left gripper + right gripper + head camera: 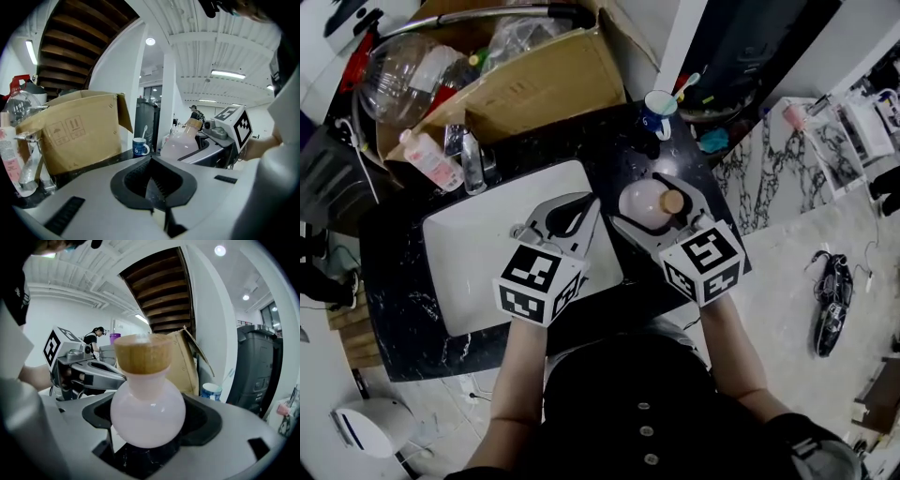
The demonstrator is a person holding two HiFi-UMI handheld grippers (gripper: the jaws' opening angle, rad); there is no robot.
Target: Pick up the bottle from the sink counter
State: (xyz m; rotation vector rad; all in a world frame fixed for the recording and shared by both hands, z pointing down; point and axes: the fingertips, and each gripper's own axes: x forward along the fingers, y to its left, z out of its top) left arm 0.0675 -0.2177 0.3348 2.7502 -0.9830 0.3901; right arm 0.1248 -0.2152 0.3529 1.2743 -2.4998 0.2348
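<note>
The right gripper (150, 414) pinches the round pink bottle (147, 413) at its belly, at frame centre right of the sink basin (478, 234), the left gripper (151, 161) pressed together and empty; I judge this smooth curved body may slip downward if the squeeze weakens.

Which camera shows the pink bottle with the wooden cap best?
The right gripper view: the bottle fills the centre between the jaws, cap and round body clear. The head view shows it from above; the left gripper view shows it small and side-on.

Round pink wooden-capped bottle (147, 413) between right tongs (639, 200)
</note>
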